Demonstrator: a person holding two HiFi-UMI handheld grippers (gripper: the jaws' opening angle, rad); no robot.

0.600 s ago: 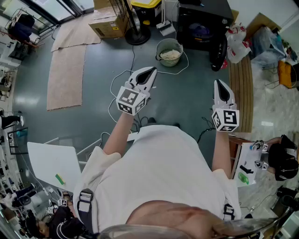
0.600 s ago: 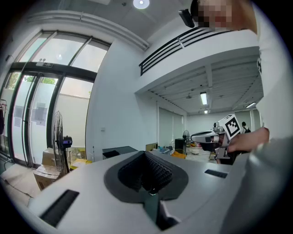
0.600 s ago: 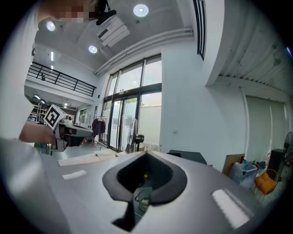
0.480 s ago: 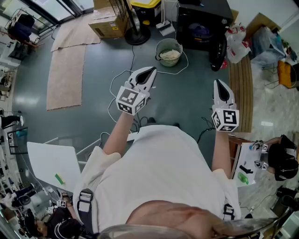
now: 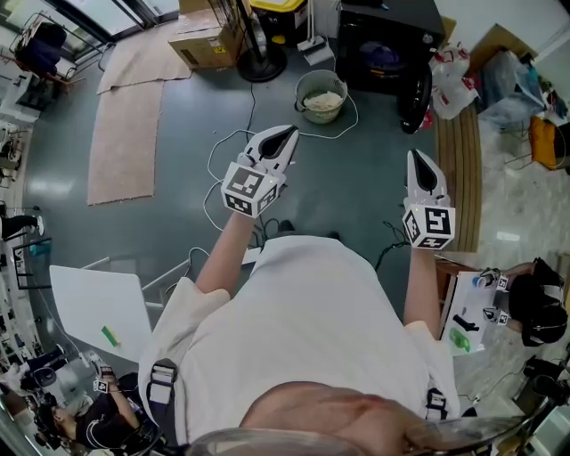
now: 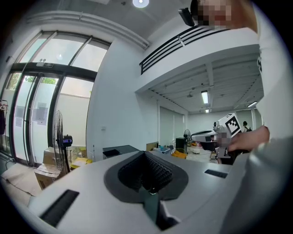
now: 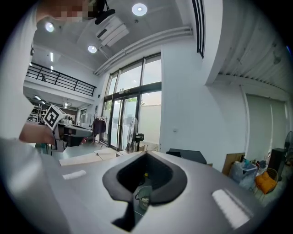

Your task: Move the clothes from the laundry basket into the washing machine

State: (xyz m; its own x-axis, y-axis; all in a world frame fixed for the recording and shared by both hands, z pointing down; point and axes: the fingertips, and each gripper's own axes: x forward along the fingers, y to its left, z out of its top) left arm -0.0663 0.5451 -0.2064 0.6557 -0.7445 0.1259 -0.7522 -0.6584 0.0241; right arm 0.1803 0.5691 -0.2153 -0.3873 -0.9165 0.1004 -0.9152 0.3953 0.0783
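Task barely begun, by the look of it.

- Left claw (image 5: pixel 287 135): pressed together, empty, held out level at your 11 o'clock.
- Basket (image 5: pixel 303 89): on the floor at 12 o'clock, well beyond both claws. Pale clothes (image 5: pixel 324 102) heaped inside, untouched.
- Washer (image 5: pixel 392 27): at 1 o'clock, just beside the basket, door (image 5: pixel 416 100) hanging open. Something purple in the drum; can't tell if it's a garment.
- Right claw (image 5: pixel 419 158): pressed together, empty, at 2 o'clock.

Left to do: reach, grab, load everything.

I see the grey floor (image 5: pixel 183 191) carrying a tan rug (image 5: pixel 125 142), a cardboard box (image 5: pixel 207 40), the laundry basket (image 5: pixel 322 98) and the washing machine (image 5: pixel 387 44).
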